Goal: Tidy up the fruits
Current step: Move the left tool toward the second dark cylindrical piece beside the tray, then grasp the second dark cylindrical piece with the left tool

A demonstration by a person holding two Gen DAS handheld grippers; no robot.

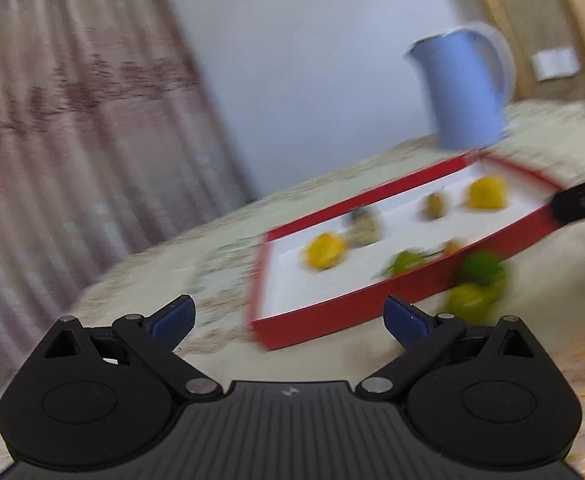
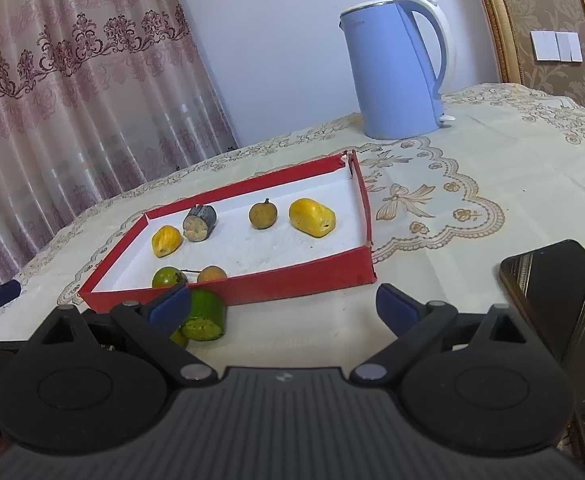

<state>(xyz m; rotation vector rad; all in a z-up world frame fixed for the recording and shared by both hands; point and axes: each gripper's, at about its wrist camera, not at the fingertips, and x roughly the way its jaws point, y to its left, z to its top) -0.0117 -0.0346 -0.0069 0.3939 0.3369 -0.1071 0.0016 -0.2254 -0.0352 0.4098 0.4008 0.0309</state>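
**Both grippers wide open, fruit in and beside the red tray**

The left gripper has its fingers spread wide, holding nothing, in a blurred, tilted view. The right gripper is equally wide and empty, low over the tablecloth. Mid-frame, the red tray holds six fruits; a green fruit lies just outside its near wall, beside the right gripper's left fingertip.

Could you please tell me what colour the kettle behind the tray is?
The kettle is light blue with a white handle, clearest in the right wrist view.

Motion-blurred left wrist view; green fruit partly behind right gripper.
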